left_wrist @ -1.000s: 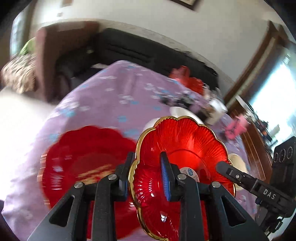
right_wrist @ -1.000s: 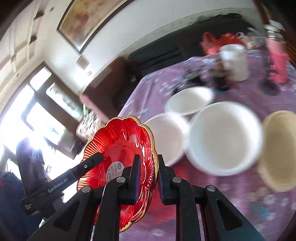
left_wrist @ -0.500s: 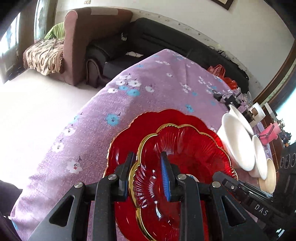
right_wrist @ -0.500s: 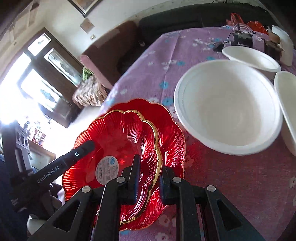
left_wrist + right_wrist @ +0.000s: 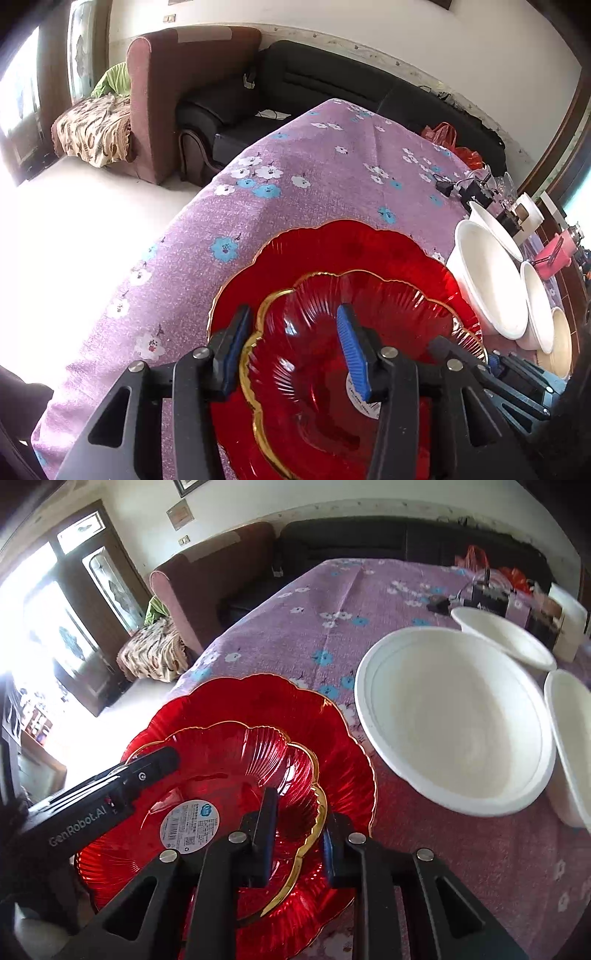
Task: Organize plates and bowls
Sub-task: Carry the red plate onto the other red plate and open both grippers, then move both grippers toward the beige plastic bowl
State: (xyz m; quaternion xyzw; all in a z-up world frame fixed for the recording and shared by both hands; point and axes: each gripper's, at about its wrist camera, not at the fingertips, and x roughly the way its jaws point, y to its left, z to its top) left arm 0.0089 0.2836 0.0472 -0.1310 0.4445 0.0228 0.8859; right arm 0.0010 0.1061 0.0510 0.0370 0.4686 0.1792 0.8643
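A small red gold-rimmed glass plate lies nested on a larger red plate on the purple flowered tablecloth. It shows in the right wrist view too, on the large plate. My left gripper is open, its jaws standing wide either side of the small plate's left rim. My right gripper is open, its jaws astride the right rim with a gap on each side. Each gripper shows in the other's view.
A large white bowl stands right of the red plates, with two smaller white bowls behind and beside it. A beige bowl, a pink object, cables and a white cup sit further right. The table's left edge is near.
The small red plate came down onto the large red plate. Both grippers' jaws have widened and let go of its rim.
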